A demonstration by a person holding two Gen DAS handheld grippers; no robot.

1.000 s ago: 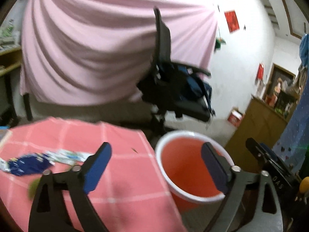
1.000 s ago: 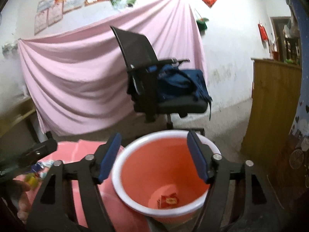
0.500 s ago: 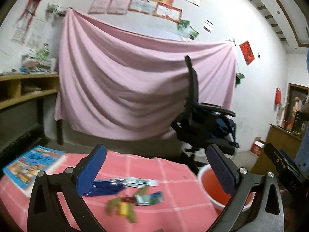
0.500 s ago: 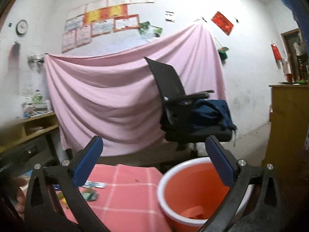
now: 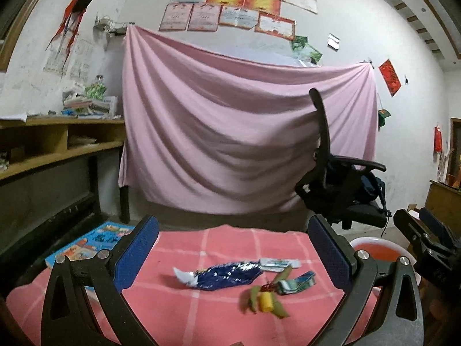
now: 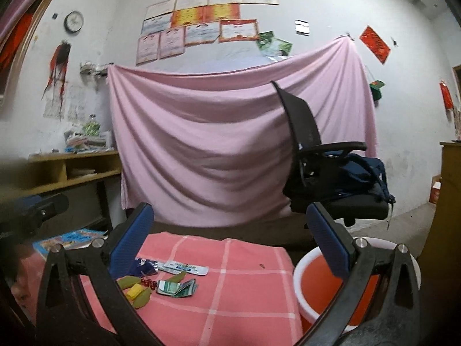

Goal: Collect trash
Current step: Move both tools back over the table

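Trash lies on the pink checked tablecloth: a blue foil wrapper, a white strip wrapper, a folded green wrapper and a yellow-green scrap. My left gripper hangs open above and in front of them, with nothing between its fingers. In the right wrist view the same pile shows: blue wrapper, strip wrapper, green wrapper, yellow-green scrap. My right gripper is wide open and holds nothing. The red bucket stands by the table's right edge.
A colourful book lies at the table's far left. A black office chair with a blue bag stands behind the bucket, before a hanging pink sheet. Wooden shelves line the left wall.
Both views have swung left, from the bucket to the trash on the table. The right gripper's jaws stand wider than a second ago and no longer flank the bucket.
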